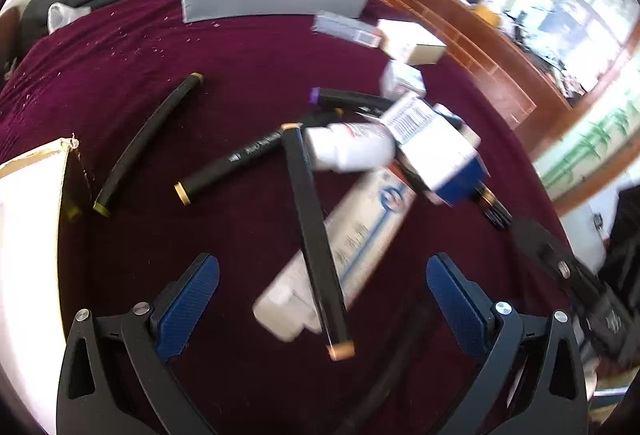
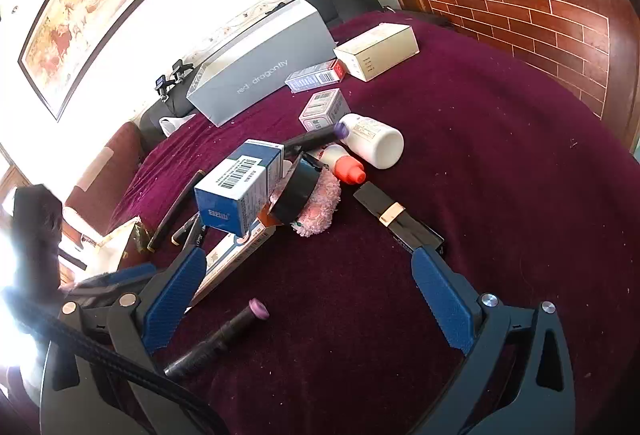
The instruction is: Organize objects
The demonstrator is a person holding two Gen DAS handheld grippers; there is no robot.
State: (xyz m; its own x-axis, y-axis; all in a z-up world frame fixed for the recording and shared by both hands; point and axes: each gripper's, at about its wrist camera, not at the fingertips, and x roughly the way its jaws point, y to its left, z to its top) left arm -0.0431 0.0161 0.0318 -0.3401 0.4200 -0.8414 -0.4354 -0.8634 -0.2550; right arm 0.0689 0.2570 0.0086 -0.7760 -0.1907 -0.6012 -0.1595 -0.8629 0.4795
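Maroon velvet bed (image 1: 240, 47) under your two grippers, left (image 1: 322, 293) and right (image 2: 308, 285), jaws wide apart, empty, above scattered black marker pens (image 1: 316, 235).

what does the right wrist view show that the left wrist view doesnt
Only the right wrist view shows the roll of black tape, the pink fluffy thing, the orange-capped bottle and the framed painting. Only the left wrist view shows the orange-ended marker lying across the long white box. Both show the grey box, the blue and white box and the maroon cloth.
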